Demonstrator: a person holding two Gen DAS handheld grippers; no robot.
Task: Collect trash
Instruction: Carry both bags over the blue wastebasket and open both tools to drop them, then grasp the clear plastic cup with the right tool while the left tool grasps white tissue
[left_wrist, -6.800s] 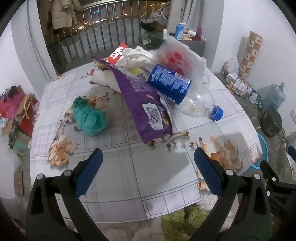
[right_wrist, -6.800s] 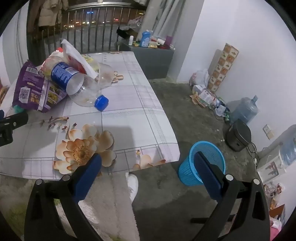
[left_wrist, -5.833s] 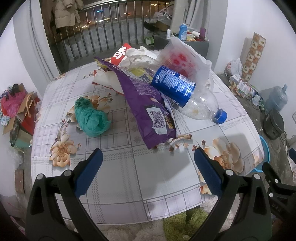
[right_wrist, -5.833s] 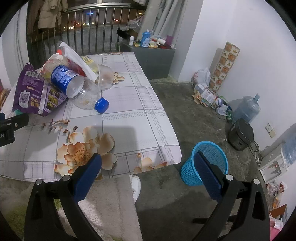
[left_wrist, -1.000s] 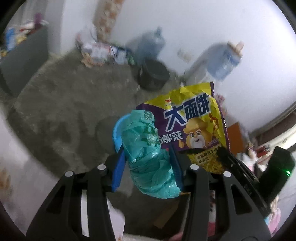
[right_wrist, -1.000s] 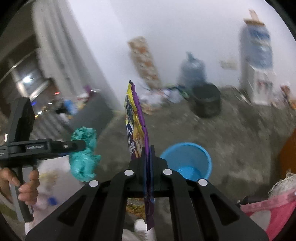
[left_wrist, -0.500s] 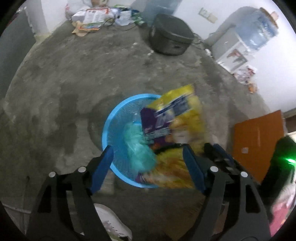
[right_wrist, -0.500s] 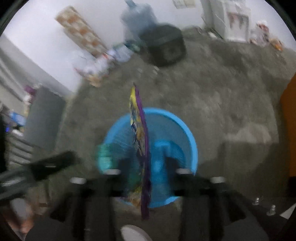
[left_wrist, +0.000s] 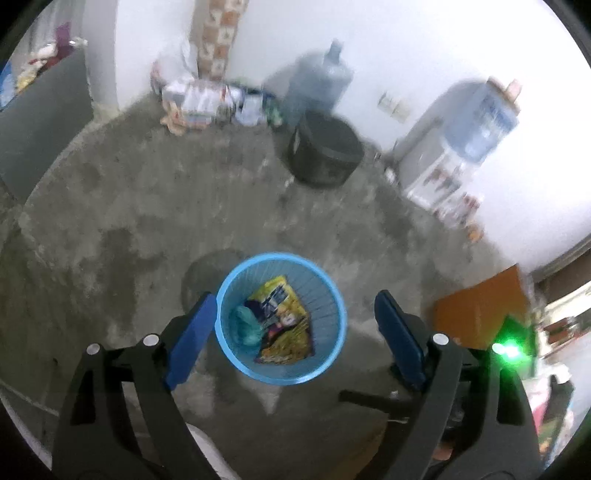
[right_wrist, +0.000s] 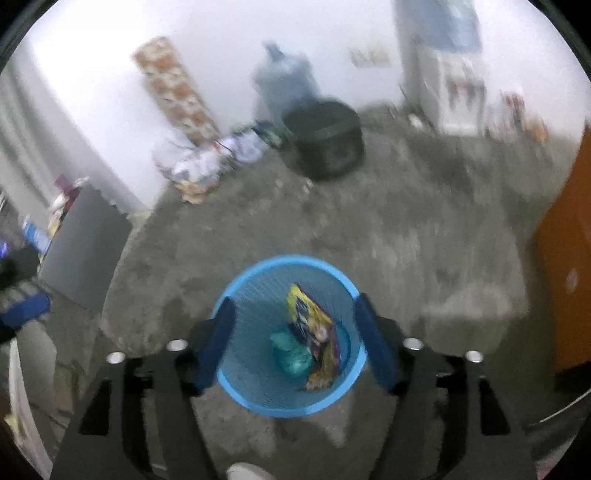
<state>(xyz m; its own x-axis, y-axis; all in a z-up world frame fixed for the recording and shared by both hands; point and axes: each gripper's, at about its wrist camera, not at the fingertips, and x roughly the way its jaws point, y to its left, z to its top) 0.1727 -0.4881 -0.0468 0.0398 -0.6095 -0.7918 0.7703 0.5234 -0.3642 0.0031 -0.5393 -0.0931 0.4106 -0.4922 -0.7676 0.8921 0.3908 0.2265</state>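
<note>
Lower centre of both wrist views: blue basket (left_wrist: 334, 360) directly beneath both parted, empty jaws.
Snack bag (left_wrist: 282, 323) and green wad (right_wrist: 291, 354) lie inside; neither gripper, left gripper (left_wrist: 291, 338) or right gripper (right_wrist: 295, 341), is nearer.

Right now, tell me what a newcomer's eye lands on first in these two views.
First, the bright blue basket on the grey concrete floor, low in the middle of both views, with a yellow-purple snack bag and a teal crumpled bag inside. Next, the left gripper and right gripper, both open and empty above it.
</note>
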